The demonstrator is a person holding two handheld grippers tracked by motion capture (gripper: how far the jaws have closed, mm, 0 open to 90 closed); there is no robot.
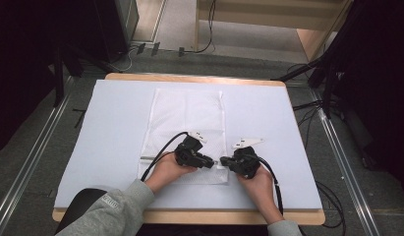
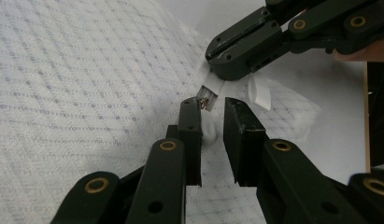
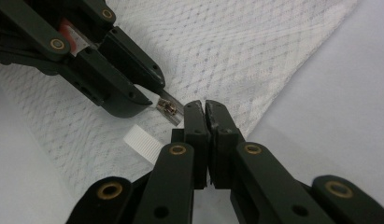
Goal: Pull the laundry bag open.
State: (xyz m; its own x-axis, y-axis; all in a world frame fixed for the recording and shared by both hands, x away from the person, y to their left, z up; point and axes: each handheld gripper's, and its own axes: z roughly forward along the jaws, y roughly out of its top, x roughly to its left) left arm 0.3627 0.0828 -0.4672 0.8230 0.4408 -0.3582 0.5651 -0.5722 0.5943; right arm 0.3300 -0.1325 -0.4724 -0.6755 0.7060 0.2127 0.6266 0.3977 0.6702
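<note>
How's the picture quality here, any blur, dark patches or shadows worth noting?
High view: even light on the white bag and table, surroundings dark, detail soft. Left gripper view: the near jaws are blurred, the bag's mesh fairly sharp, a soft shadow lies beneath the left gripper. Right gripper view: the zipper pull is sharp, the near links soft; the right gripper is shut.

No text, brand, number or sign can be read in any of the views. A small pale mark is seen on the grey sleeve (image 1: 109, 198) in the high view, but it is too blurred to be made out. No lettering is borne by the white mesh bag (image 1: 188, 118) or its white ribbed tag (image 3: 142, 141).
</note>
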